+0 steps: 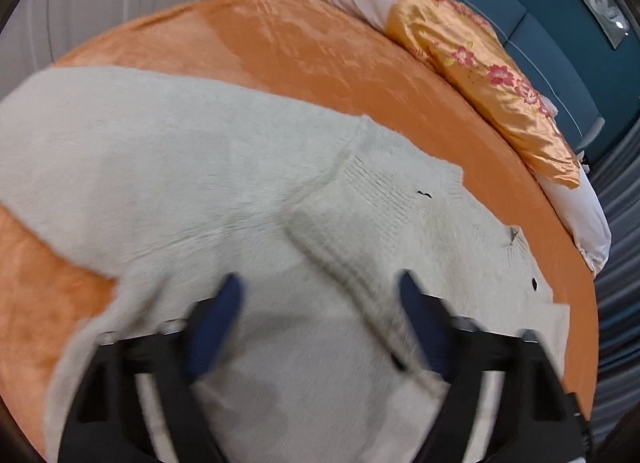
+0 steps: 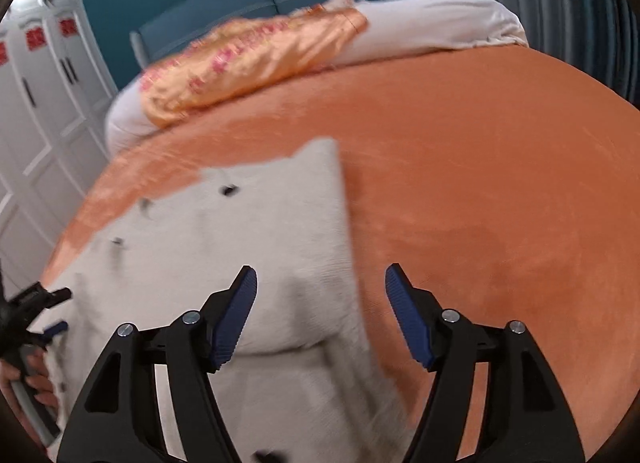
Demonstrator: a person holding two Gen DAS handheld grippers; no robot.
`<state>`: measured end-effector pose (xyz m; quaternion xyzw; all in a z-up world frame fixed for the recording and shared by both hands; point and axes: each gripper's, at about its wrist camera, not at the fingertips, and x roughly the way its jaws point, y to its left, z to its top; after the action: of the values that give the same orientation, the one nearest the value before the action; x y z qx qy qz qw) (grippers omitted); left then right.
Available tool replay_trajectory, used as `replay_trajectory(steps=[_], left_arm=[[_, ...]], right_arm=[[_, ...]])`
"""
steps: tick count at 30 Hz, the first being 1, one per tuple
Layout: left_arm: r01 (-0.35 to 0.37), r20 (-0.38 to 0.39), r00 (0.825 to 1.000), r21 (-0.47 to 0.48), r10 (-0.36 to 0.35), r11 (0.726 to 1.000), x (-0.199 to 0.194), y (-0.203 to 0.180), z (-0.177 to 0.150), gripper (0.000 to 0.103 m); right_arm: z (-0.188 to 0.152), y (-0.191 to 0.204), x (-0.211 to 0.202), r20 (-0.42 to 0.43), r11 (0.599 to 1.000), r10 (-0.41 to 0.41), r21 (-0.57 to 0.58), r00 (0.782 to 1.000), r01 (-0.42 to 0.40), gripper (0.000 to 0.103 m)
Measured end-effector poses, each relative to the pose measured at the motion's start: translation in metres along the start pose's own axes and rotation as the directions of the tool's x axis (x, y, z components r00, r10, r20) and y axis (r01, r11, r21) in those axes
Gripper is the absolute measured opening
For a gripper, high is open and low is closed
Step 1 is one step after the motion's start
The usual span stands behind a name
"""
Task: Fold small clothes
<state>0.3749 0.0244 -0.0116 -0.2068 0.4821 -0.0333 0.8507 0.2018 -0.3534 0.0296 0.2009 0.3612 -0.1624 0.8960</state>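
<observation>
**White knit cardigan, spread on the orange bed**

White knit cardigan (image 1: 224,167): I see it lying flat on the orange bedspread (image 1: 304,47), with one sleeve reaching away to the left in my left wrist view. A ribbed front edge runs diagonally across it, and small dark buttons dot the cloth. In my right wrist view a folded panel of it (image 2: 280,231) lies across the body, its corner pointing toward the headboard.

Orange bedspread: covers the bed and is bare to the right of the garment.

White bolster (image 2: 424,23): lies along the head of the bed.

Orange floral pillow (image 1: 492,91): rests on the bolster.

Left gripper (image 1: 320,283): I hold it over the cardigan, jaws parted, the ribbed edge between the blue pads; blur hides any contact.

Right gripper (image 2: 320,283): jaws apart, nothing clamped, above the folded panel's edge.
</observation>
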Motion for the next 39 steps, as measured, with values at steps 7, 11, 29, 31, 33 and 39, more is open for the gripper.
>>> replay_trajectory(steps=[7,11,29,31,33,39], left_arm=[[0.050,0.140,0.988,0.055,-0.057,0.997,-0.025,-0.017,0.012,0.007],[-0.050,0.227,0.974,0.126,0.021,0.991,-0.039,-0.019,0.003,0.007],[-0.122,0.156,0.982,0.118,0.103,0.986,-0.031,0.023,-0.021,0.020],[-0.131,0.184,0.977,0.094,0.112,0.987,-0.053,0.046,-0.018,0.028],[-0.160,0.211,0.967,0.073,0.142,0.984,-0.074,0.073,-0.013,0.037],[-0.298,0.249,0.918,-0.083,0.310,0.951,-0.119,0.187,0.027,0.042]], right_arm=[[0.011,0.016,-0.011,0.084,0.996,0.083,-0.051,0.993,-0.079,0.004],[0.010,-0.004,-0.004,0.101,0.999,-0.032,-0.010,0.994,0.034,0.000],[-0.014,0.014,0.018,-0.111,0.982,-0.008,-0.189,0.994,-0.014,0.000],[-0.008,0.007,0.013,-0.069,0.980,-0.097,-0.179,0.993,0.083,0.000],[-0.009,-0.005,0.014,-0.070,0.980,-0.158,-0.132,0.985,0.148,0.000],[-0.030,0.037,-0.044,-0.010,0.986,-0.071,-0.150,0.997,0.069,0.006]])
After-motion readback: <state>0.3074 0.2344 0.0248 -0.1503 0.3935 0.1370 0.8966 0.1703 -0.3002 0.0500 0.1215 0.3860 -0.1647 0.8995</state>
